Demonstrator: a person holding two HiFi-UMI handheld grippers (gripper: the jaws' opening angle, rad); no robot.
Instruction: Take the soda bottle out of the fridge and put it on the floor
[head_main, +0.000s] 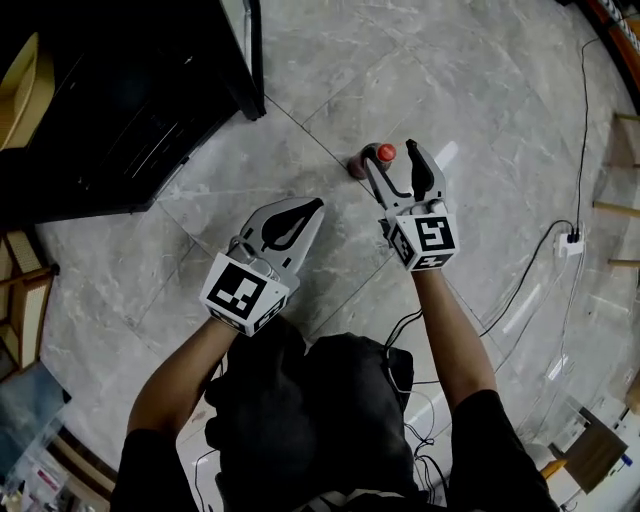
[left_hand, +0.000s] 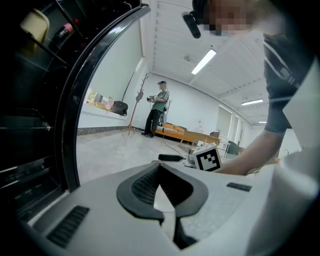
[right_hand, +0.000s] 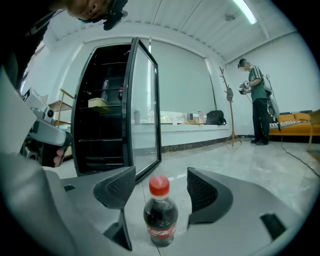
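Observation:
The soda bottle (head_main: 375, 158), dark with a red cap, stands upright on the grey marble floor (head_main: 480, 90). In the right gripper view the soda bottle (right_hand: 160, 215) sits between my open jaws with a gap on each side. My right gripper (head_main: 393, 158) is open at the bottle, its fingers (right_hand: 116, 187) not touching it. My left gripper (head_main: 314, 206) is shut and empty, held over the floor left of the bottle; its jaws (left_hand: 162, 187) meet at the tips. The black fridge (head_main: 120, 100) stands at the upper left with its glass door (right_hand: 145, 110) swung open.
A cable runs to a power strip (head_main: 572, 240) on the floor at right. Wooden furniture (head_main: 622, 140) lines the right edge. A shelf unit (head_main: 25, 290) is at the left. Far off stand a person (right_hand: 257, 100) and a coat stand (right_hand: 230, 105).

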